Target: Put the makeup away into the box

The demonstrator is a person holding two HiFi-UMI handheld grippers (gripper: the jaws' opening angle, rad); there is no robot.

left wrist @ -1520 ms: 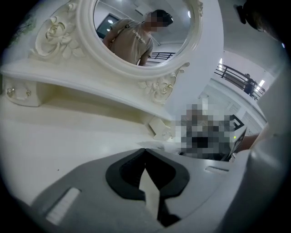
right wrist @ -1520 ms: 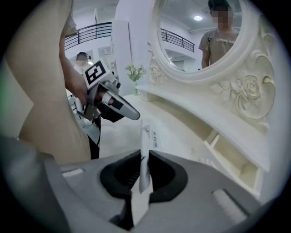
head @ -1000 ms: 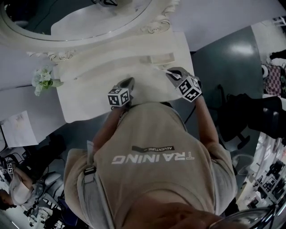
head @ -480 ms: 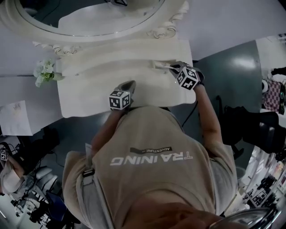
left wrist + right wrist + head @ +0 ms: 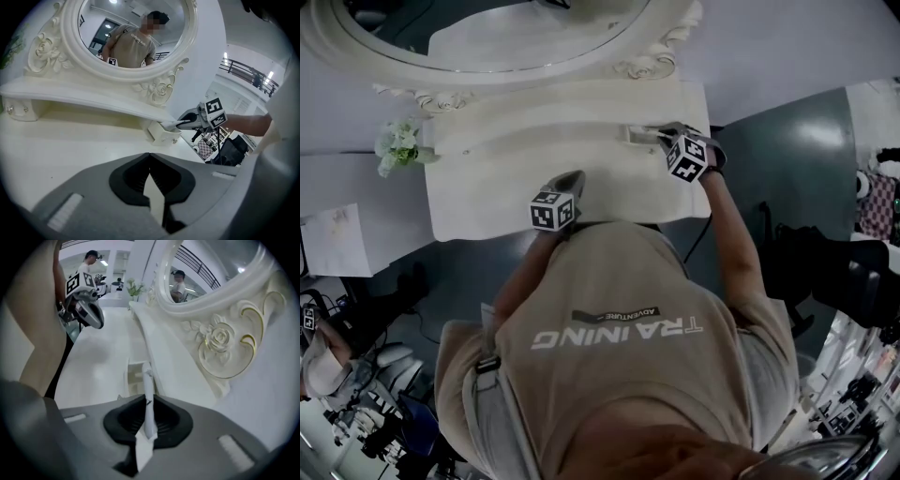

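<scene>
Makeup stick [image 5: 149, 397]: one. Slim, white; likely light, stiff, smooth, so slip-prone. Right gripper [image 5: 148, 425] is pinching its lower end, tip reaching rim of box [image 5: 134, 376], not yet inside. Best hold: mid-shaft, across width.
Box: one, small, white, open-topped, sitting at right end of desk [image 5: 506, 178].
Left gripper [image 5: 152, 187]: closed, empty, hovering over desk.

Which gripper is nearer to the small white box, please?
Right. The right gripper is at the box, holding a white stick; the left gripper sits well apart from it.
</scene>
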